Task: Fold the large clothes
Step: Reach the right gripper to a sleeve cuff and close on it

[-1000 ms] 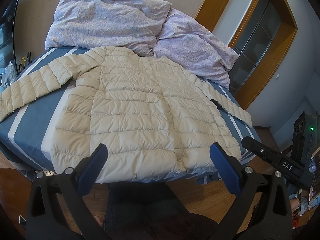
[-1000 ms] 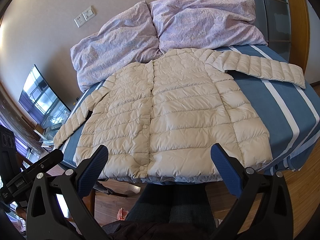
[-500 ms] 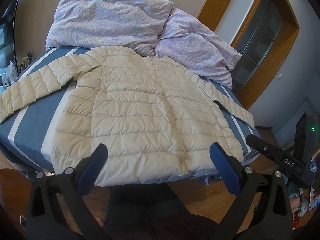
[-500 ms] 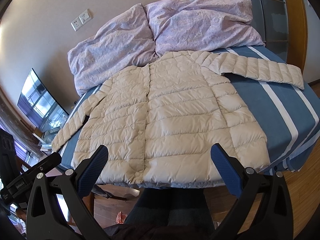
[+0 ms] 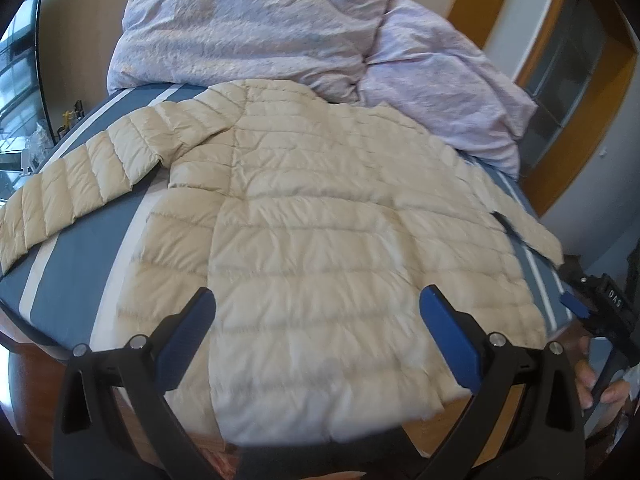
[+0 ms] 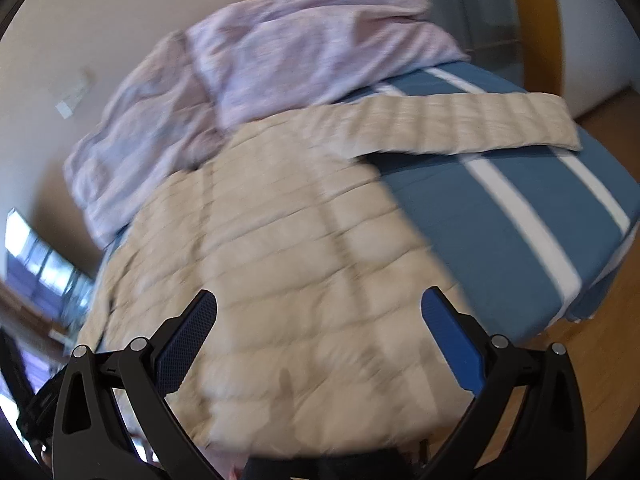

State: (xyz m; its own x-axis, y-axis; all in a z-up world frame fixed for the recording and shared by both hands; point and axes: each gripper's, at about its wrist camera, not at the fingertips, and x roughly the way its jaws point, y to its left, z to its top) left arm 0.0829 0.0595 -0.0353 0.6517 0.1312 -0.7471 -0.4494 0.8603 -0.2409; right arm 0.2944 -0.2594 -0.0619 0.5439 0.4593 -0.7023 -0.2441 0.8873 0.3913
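Note:
A cream quilted puffer jacket (image 5: 320, 232) lies flat on the blue striped bed (image 5: 76, 264), sleeves spread out to both sides. My left gripper (image 5: 318, 312) is open and empty, held over the jacket's bottom hem. My right gripper (image 6: 318, 316) is open and empty, over the lower part of the jacket (image 6: 288, 272); that view is motion-blurred. The jacket's right sleeve (image 6: 460, 124) stretches across the blue sheet. The right gripper also shows at the right edge of the left wrist view (image 5: 600, 308).
A crumpled lilac duvet (image 5: 256, 28) is heaped at the head of the bed, against the jacket's collar. A wood-framed glass door (image 5: 568, 60) stands at the right. The wooden floor (image 6: 592, 360) runs along the bed's near edge.
Both grippers have moved forward and down toward the jacket, which fills more of each view. The right gripper has also swung to the right. Both stay open.

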